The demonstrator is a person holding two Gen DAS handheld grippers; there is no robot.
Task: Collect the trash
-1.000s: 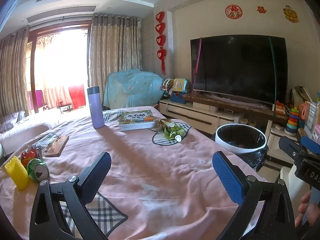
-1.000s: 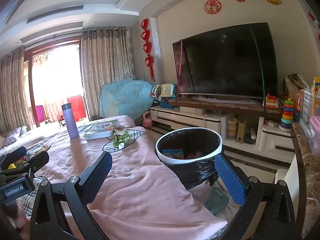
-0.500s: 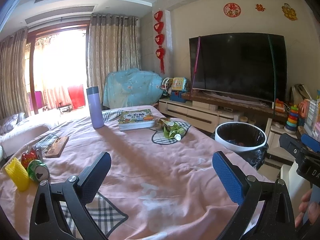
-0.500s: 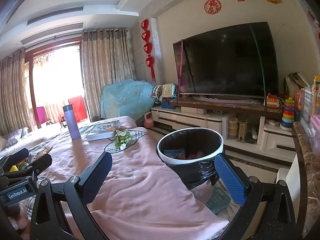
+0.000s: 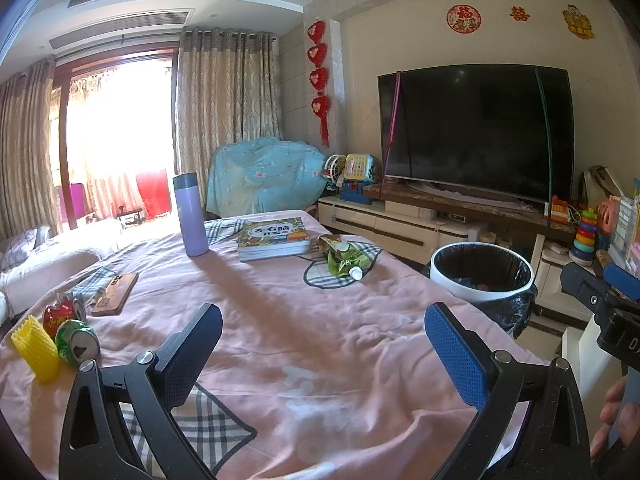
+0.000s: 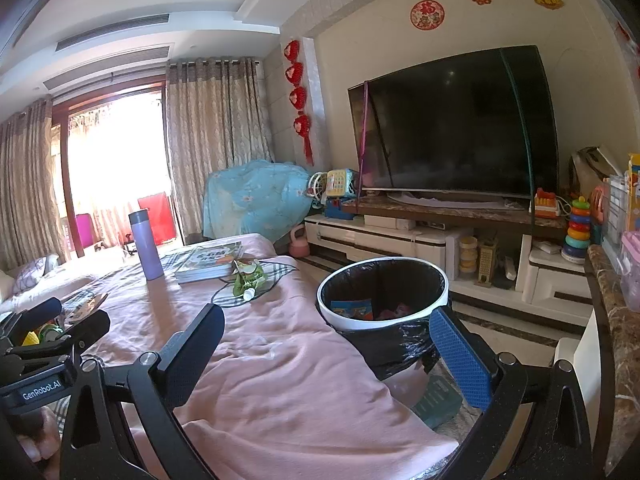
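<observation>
Both grippers hung over the pink tablecloth [image 5: 280, 320], each spread wide and gripping nothing. The left gripper [image 5: 322, 344] had a green crushed can [image 5: 78, 346], a red can [image 5: 60, 314] and a yellow foam sleeve [image 5: 34, 350] lying together off to the left of its left finger, near but clear of it. A green snack wrapper [image 5: 344, 260] sat well ahead between the fingers, just beside a book [image 5: 274, 238]. The right gripper [image 6: 326, 350] had the trash bin [image 6: 382, 300] straight ahead, its black liner just behind the blue right finger [image 6: 460, 364].
</observation>
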